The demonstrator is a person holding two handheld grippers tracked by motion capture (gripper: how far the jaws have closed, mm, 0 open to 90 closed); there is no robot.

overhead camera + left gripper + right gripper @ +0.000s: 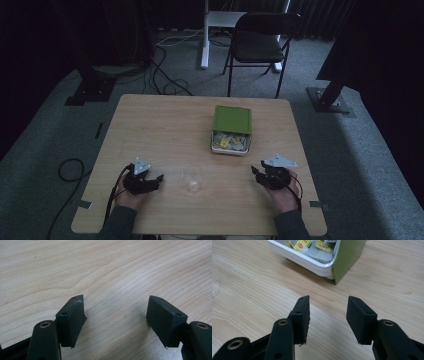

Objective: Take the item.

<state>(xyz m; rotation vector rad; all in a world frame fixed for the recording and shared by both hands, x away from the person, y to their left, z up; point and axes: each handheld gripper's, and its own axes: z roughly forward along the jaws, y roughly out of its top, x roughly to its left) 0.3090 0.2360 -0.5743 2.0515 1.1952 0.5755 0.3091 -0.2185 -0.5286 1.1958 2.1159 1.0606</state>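
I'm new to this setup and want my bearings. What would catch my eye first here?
Probably the white box of yellow-labelled sachets with its green lid propped up behind it, right of centre on the wooden table. Next, a clear glass cup near the front edge, between the left gripper and the right gripper, both with jaws apart and holding nothing.
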